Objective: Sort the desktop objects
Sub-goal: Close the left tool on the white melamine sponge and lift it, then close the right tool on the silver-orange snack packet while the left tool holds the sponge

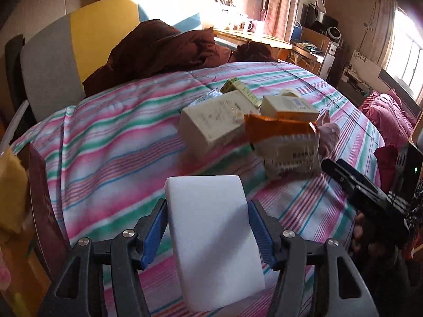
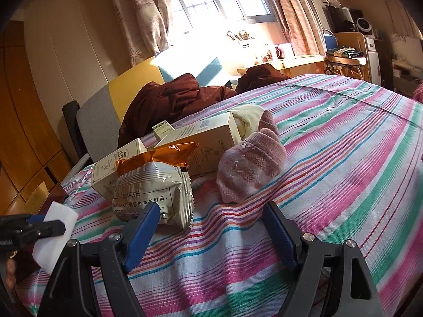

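My left gripper (image 1: 207, 211) is shut on a white foam block (image 1: 211, 237), held above the striped bedspread (image 1: 105, 158). Beyond it lies a heap: a cream box (image 1: 211, 124), a second cream box (image 1: 288, 108), a green-yellow box (image 1: 238, 87), an orange and grey snack packet (image 1: 285, 148) and a pink knitted sock (image 1: 329, 134). My right gripper (image 2: 211, 211) is open over the bedspread (image 2: 330, 158), with nothing between its fingers. Its left finger is close to the snack packet (image 2: 153, 192), and the pink sock (image 2: 251, 169) lies just ahead. The left gripper (image 2: 50, 224) with the foam block (image 2: 53, 237) shows at the left edge.
A crumpled brown quilt (image 1: 158, 50) lies against the yellow and grey headboard (image 1: 92, 34). A dark red book (image 1: 45, 211) stands off the bed's left edge. Pink pillows (image 1: 391, 121) are at the right. A desk with mugs (image 2: 277, 52) stands under the window.
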Tool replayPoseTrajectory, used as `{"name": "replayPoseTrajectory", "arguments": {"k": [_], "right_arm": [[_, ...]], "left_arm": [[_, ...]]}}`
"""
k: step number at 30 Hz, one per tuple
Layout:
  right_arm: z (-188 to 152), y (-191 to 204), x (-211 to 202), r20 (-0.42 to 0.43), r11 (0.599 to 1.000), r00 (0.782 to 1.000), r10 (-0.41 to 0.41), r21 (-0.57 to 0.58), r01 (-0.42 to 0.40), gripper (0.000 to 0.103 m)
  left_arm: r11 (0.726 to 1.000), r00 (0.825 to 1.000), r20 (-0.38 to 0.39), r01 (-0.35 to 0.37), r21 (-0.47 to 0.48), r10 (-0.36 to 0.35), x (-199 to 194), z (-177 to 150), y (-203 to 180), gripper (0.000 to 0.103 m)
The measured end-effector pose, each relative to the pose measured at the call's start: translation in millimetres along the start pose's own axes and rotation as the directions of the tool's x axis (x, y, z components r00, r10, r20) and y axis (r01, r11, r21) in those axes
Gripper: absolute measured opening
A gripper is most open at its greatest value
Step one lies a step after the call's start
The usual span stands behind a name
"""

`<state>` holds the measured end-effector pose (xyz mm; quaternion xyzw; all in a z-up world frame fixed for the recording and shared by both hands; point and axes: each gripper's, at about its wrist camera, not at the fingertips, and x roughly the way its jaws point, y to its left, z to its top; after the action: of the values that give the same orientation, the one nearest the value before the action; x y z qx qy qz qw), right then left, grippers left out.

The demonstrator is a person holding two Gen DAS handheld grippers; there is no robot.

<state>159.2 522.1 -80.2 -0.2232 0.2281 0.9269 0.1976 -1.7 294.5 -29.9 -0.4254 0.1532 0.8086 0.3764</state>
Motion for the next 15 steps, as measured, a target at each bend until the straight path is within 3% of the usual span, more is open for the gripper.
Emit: {"name": "replayPoseTrajectory", "arguments": {"k": [4,8,12,15], "right_arm": [[1,6,-1,-0.015,0.999,1.000,-0.007,-0.041,0.007,0.081],[5,28,-9,-0.014,0.982,1.000,-0.004,-0.189,0.002,0.081],[19,62,-21,0.016,0.908,0.999,0.029,-0.418,-0.019,0.082],[27,83,-16,-0.025,0.818,0.999,0.040,-0.574,-0.047,0.090]], "left_arm": [[0.998,1.000,0.003,0.011,-0.061,-0.011,0,-19,13,0.062],[0.997,1.000,0.022,0.016,-0.074,-0.014,3,-27,16,0.062],[0.997,0.999,0.046,0.014,-0.070,-0.011,7,-35,15,0.063],[0.998,0.997,0.071,0.011,-0.065,-0.006,8,-40,15,0.065]]}}
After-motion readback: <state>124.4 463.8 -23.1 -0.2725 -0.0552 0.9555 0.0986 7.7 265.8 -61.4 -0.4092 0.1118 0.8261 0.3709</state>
